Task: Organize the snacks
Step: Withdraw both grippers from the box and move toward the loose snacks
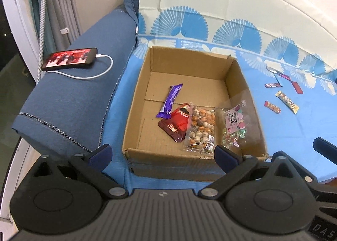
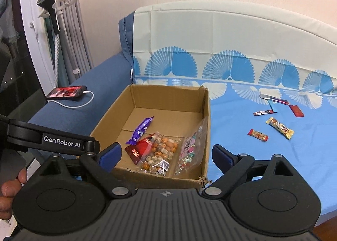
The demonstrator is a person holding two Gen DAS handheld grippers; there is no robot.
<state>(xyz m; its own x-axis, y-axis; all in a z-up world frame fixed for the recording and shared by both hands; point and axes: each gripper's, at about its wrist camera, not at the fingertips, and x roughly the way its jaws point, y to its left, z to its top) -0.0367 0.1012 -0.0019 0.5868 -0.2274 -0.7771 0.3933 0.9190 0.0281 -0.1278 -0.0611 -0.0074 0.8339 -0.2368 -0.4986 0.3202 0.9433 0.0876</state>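
An open cardboard box (image 1: 242,85) (image 2: 207,118) sits on a blue patterned cloth. Inside lie a purple bar (image 1: 170,101) (image 2: 140,129), a red pouch (image 1: 174,124) (image 2: 137,150), a clear bag of round snacks (image 1: 201,129) (image 2: 161,153) and a clear candy bag (image 1: 233,125) (image 2: 189,150) leaning on the right wall. Several small wrapped bars lie loose on the cloth to the right, among them a red one (image 1: 272,107) (image 2: 257,135) and a cream one (image 1: 287,102) (image 2: 279,128). My left gripper (image 1: 163,154) is open and empty before the box's near edge. My right gripper (image 2: 166,155) is open and empty above the box's near right corner.
A phone (image 1: 69,58) (image 2: 67,92) on a white charging cable lies on the blue sofa arm (image 1: 69,102) left of the box. A steamer stand (image 2: 52,19) and curtains are at the far left. The left gripper's arm (image 2: 50,143) shows in the right wrist view.
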